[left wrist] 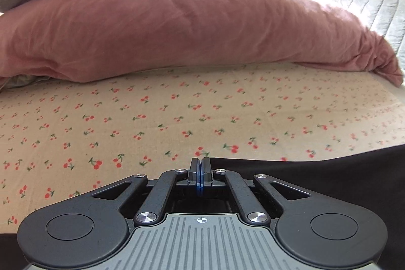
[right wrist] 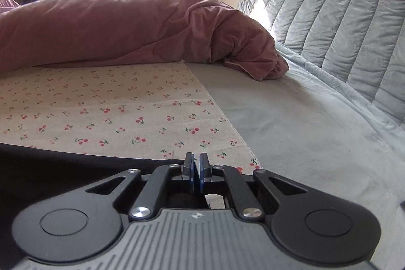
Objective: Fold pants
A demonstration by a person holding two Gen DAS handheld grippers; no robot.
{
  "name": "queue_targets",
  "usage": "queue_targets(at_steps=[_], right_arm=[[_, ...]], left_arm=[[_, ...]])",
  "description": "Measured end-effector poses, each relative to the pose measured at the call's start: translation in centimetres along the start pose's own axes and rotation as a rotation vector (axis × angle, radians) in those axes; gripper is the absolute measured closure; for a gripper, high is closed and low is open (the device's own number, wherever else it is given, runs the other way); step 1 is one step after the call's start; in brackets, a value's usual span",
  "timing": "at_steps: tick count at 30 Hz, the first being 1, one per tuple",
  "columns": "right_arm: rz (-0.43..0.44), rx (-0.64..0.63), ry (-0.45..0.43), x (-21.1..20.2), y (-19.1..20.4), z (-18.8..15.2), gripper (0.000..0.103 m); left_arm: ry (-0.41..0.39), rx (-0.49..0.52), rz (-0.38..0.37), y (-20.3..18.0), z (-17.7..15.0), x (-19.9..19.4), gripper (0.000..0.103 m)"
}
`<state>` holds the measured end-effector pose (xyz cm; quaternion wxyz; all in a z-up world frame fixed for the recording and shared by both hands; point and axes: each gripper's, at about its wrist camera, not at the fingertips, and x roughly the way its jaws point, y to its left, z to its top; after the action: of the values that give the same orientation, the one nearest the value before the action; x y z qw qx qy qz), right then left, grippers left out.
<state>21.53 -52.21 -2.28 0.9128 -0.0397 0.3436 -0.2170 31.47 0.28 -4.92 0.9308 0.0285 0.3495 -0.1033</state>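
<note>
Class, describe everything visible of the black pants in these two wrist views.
The black pants are a plain, matte dark fabric lying flat and low on the cherry-print sheet. Only one long, smooth edge shows; legs and waistband are hidden. The left gripper and right gripper sit at that edge, jaws nearly closed, apparently pinching it.

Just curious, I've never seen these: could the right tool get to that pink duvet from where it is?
Probably yes. Only flat cherry sheet lies between the right tool and the duvet. But the tool looks nearly shut at the black pants' edge, so it might drag them along.
</note>
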Motion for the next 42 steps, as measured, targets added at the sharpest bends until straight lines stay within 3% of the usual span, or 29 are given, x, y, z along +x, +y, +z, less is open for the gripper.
queue_targets(at_steps=[2,3,5,8,12,16,19,23,29,32,34,37,42], right_arm=[[0.014,0.094,-0.019,0.0,-1.2,-1.0,0.103],[0.057,0.222,-0.053,-1.0,-2.8,-1.7,0.103],[0.114,0.335,-0.066,-3.0,-5.3,-2.5,0.103],[0.071,0.309,-0.071,-6.7,-7.1,-3.4,0.094],[0.185,0.445,-0.035,-11.1,-9.3,-6.8,0.077],[0.248,0.639,0.001,-13.8,-10.4,-12.0,0.077],[0.273,0.857,0.065,-13.1,-11.7,-15.8,0.077],[0.314,0.97,0.082,-12.5,-11.6,-15.9,0.079],[0.288,0.988,0.117,-12.4,-10.1,-15.2,0.076],[0.255,0.918,0.121,-11.2,-8.7,-13.6,0.076],[0.237,0.895,0.128,-10.9,-8.4,-12.6,0.1],[0.2,0.855,0.072,-11.7,-7.8,-11.9,0.103],[0.108,0.75,0.016,-12.8,-8.3,-10.8,0.103]], left_arm=[[-0.002,-0.02,0.037,-0.3,-0.4,0.6,0.103],[-0.007,-0.026,0.038,-0.4,-0.5,0.6,0.103],[0.007,-0.026,-0.007,-0.5,-0.4,0.4,0.101],[0.006,-0.086,-0.052,0.2,-0.1,-0.6,0.084],[0.013,-0.183,-0.109,2.0,0.4,-3.2,0.078],[0.008,-0.241,-0.103,4.3,0.6,-6.4,0.062],[0.017,-0.362,-0.108,7.4,0.4,-8.6,0.063],[0.034,-0.434,-0.101,10.3,-0.7,-12.0,0.063],[0.016,-0.548,-0.103,14.4,-3.9,-18.2,0.063],[0.041,-0.58,-0.088,15.1,-5.5,-19.5,0.063],[0.065,-0.604,-0.073,15.5,-6.4,-19.9,0.064],[0.075,-0.648,-0.074,16.0,-7.4,-19.9,0.064],[0.107,-0.634,-0.054,15.9,-8.9,-18.9,0.064]])
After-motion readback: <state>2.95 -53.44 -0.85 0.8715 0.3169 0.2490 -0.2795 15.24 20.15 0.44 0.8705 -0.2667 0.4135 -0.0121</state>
